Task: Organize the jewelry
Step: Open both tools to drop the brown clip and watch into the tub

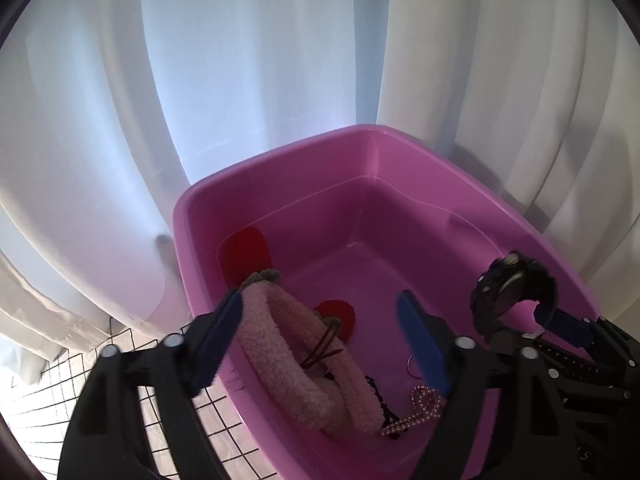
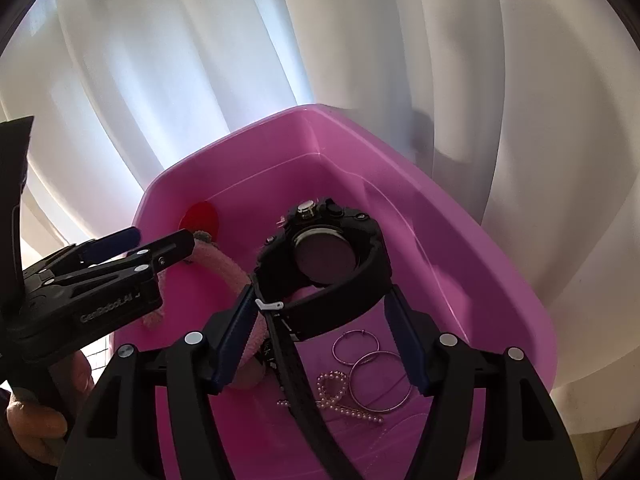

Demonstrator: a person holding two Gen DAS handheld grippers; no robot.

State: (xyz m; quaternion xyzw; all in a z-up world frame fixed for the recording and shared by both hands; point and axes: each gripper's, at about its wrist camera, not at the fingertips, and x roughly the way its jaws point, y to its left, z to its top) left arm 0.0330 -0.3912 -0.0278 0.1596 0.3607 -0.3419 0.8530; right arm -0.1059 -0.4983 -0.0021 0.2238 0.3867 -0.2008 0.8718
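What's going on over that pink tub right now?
The right gripper holds a black wristwatch by its strap above the pink tub. The left gripper hangs open over a fuzzy pink headband in the tub. Hoop earrings and a pearl string lie on the bottom.

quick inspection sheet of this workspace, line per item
surface: checked cloth under the pink bin
job's things: black watch held above the bin; fuzzy pink headband, pearl strand and hoop earrings lying inside
clutter: nothing seen
grippers: right claw pinching the watch strap; left claw open, spread over the headband
cables: nothing seen
surroundings: white curtain behind the bin
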